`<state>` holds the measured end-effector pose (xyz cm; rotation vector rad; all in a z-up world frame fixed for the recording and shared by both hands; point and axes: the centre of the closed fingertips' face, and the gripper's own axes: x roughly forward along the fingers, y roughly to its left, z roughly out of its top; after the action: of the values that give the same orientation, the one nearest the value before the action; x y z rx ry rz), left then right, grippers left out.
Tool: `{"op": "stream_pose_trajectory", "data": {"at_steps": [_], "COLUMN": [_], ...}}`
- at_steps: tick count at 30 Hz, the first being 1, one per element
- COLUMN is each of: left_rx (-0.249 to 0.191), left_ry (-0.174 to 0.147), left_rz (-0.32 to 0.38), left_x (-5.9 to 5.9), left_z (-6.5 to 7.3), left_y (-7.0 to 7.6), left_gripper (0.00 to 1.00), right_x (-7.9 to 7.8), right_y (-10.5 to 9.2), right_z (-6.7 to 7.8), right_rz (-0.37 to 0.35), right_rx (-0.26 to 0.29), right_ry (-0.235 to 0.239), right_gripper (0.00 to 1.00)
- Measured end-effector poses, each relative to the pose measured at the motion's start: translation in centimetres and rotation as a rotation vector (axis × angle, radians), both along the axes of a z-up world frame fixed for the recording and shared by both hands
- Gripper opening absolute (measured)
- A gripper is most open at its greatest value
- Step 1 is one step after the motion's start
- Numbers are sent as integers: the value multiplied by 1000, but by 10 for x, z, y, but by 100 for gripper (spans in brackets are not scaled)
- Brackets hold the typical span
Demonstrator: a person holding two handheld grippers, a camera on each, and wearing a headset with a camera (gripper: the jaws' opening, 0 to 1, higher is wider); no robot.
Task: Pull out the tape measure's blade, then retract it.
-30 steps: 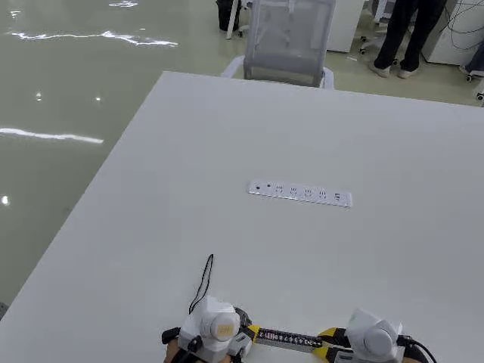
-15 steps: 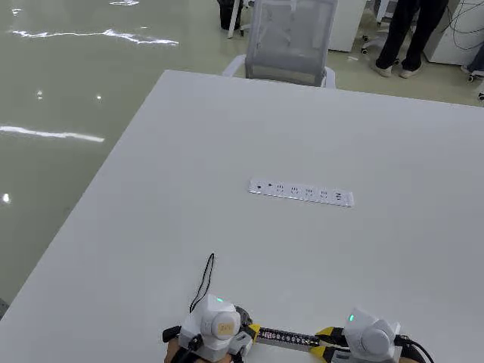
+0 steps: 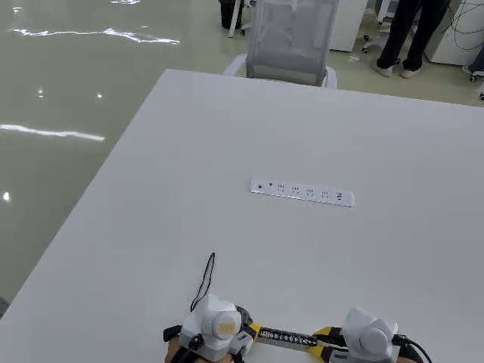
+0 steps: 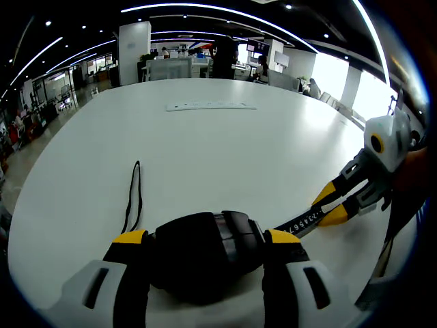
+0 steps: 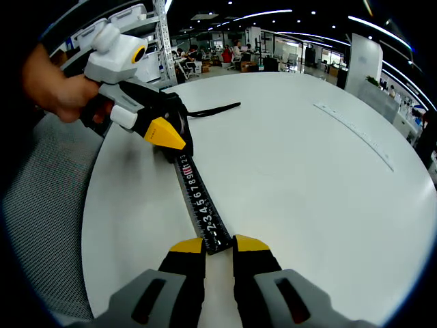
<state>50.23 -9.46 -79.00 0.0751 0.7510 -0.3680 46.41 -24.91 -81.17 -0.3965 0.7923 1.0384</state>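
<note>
Pulling: this looks like the first step, with only a short run of blade out and the retract not yet begun.
Tape measure (image 4: 205, 254): a black case low on the white table (image 3: 227, 151), on the person's side of the power strip (image 3: 301, 192) and well apart from it.
Blade (image 5: 199, 205): a dark strip with printed numbers, stretched flat from the case sideways, roughly in line with the power strip.
Left gripper (image 4: 205, 239): its yellow-tipped jaws are clenched around the case from both sides.
Right gripper (image 5: 218, 246): its jaws are pinched on the free end of the blade, nearer the power strip's right end than its left.
Strap (image 3: 203, 283): a thin black loop trailing from the case across the table toward the power strip.
Next move: I'd guess the right gripper must draw straight away from the case while the left holds firm, then ease back so the blade slides in.
Chair (image 3: 291, 38): a grey one beyond the power strip, at the table's far edge.
</note>
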Motion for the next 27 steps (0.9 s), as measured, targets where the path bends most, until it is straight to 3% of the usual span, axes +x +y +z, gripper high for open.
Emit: {"op": "stream_pose_trajectory", "data": {"at_steps": [27], "left_rx": [-3], "left_ry": [-2], "left_rz": [1], "left_x": [0], "left_z": [0], "left_y": [0], "left_gripper": [64], "right_x": [1], "right_y": [8], "right_z": [-1], "right_rz": [39], "right_rx": [-13], "right_ry": [-9], "right_gripper": [14]}}
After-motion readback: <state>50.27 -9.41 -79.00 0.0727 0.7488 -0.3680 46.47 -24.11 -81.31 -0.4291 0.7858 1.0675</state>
